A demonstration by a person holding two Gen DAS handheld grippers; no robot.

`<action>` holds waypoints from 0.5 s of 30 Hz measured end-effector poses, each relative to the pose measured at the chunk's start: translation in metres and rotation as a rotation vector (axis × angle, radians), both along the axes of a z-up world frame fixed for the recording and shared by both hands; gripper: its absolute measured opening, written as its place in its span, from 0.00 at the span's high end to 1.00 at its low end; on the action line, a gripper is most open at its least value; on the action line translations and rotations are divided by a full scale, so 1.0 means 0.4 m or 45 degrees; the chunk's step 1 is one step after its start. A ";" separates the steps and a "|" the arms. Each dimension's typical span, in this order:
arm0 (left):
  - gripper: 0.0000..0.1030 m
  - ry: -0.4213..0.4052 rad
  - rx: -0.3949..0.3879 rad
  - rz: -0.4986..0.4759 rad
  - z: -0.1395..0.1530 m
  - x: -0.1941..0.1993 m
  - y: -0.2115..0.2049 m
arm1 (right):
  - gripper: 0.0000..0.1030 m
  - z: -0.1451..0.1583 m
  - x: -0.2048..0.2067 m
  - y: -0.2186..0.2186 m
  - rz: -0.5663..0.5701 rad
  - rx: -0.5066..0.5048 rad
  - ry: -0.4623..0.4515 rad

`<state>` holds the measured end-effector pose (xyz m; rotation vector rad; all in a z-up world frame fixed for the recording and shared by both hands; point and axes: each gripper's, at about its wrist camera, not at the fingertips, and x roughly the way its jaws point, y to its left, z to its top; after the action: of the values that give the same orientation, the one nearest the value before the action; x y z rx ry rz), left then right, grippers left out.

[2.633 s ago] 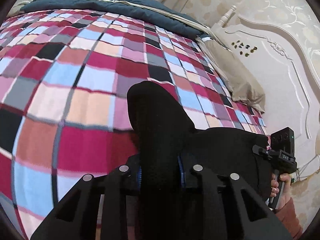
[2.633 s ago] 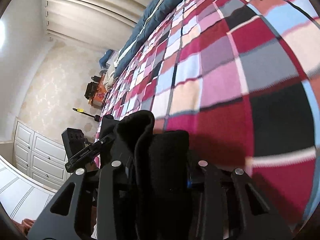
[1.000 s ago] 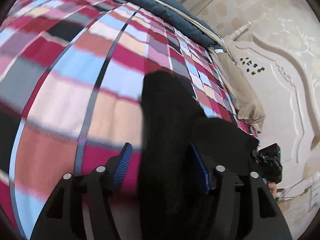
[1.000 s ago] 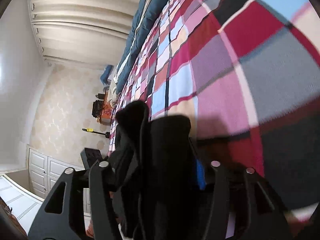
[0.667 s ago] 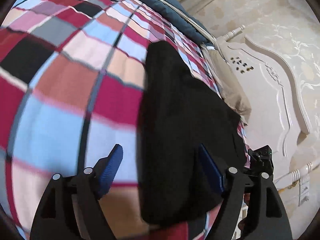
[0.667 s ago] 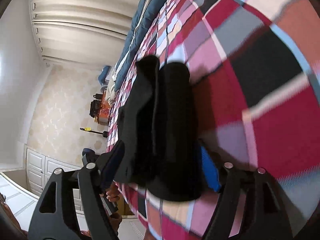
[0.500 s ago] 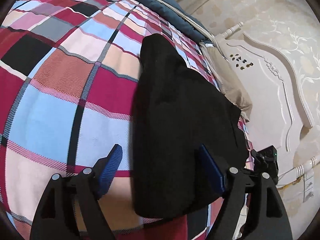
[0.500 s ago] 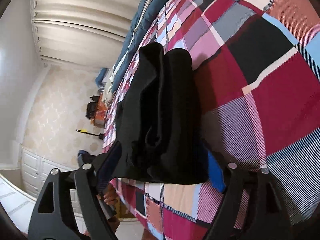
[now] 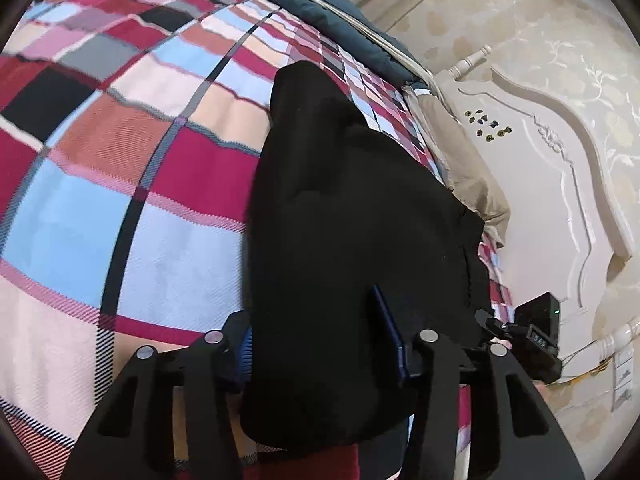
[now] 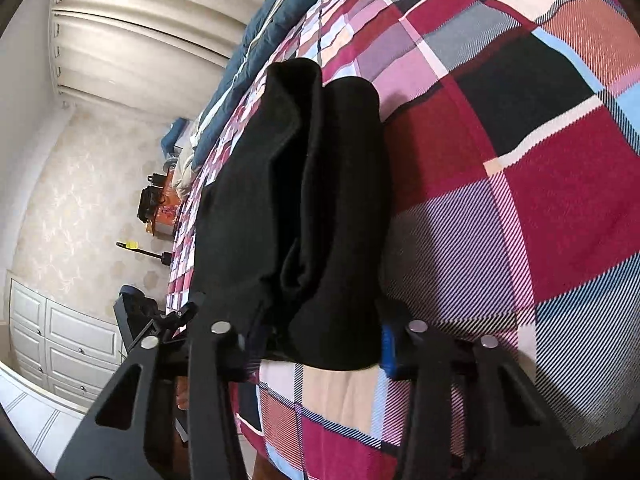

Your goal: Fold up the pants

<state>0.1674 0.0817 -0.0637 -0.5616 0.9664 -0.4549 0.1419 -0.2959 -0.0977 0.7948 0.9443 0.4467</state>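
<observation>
Left wrist view: one folded black fabric pair of pants point(image 9: 344, 240) lies on the red, pink and blue checked blanket point(image 9: 132, 184), its long axis running straight ahead from both tongs. Left gripper point(image 9: 320, 344) and right gripper point(image 10: 316, 332), two in all, are each closing around a near-edge corner, equally near.

Left gripper point(image 9: 320, 344): matte black frame, angular struts with triangular cut-outs, round silver screw heads at the joints, ribbed blue pads point(image 9: 245, 350) on the inner finger faces. Right gripper point(image 10: 316, 340): identical black struts, silver screws, blue pads point(image 10: 387, 346). From the left wrist view, black box-shaped module with small green indicator light on the right gripper body.
</observation>
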 end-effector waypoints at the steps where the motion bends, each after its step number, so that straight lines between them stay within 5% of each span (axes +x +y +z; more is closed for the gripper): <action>1: 0.54 0.000 0.004 0.001 0.002 -0.002 0.001 | 0.62 0.002 -0.002 -0.002 -0.006 0.008 -0.002; 7: 0.65 -0.001 0.012 -0.008 0.016 -0.007 0.007 | 0.66 0.013 -0.010 -0.015 -0.014 0.044 -0.010; 15: 0.66 -0.025 0.087 -0.017 0.038 -0.032 -0.003 | 0.67 0.024 -0.037 -0.022 -0.012 0.040 -0.008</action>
<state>0.1547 0.0806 -0.0486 -0.4887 0.9640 -0.4370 0.1272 -0.3047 -0.0880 0.8252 0.9292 0.4563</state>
